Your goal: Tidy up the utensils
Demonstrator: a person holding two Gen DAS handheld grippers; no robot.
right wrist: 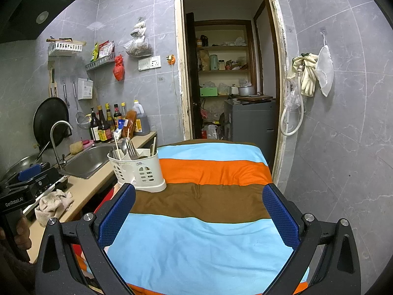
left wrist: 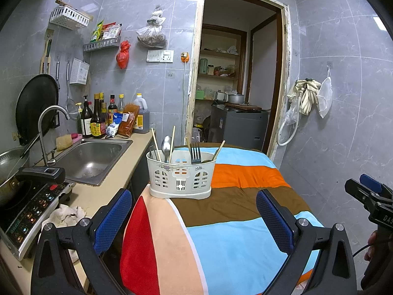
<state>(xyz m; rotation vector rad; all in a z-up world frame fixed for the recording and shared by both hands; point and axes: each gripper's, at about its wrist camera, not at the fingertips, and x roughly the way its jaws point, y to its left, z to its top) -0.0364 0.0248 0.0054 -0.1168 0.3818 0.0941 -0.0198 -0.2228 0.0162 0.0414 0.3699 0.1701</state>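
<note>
Both grippers' fingers (left wrist: 111, 218) spread, caddy (left wrist: 181, 174) ahead.

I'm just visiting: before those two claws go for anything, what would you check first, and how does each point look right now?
1. Left gripper open and empty: ok.
2. Right gripper open and empty: ok.
3. Caddy upright on the striped cloth: ok.
4. Fork, spoon and chopsticks standing inside it: ok.
5. Whether they are sorted by compartment: cannot tell.
6. Utensils left loose on the cloth: none seen, ok.
</note>
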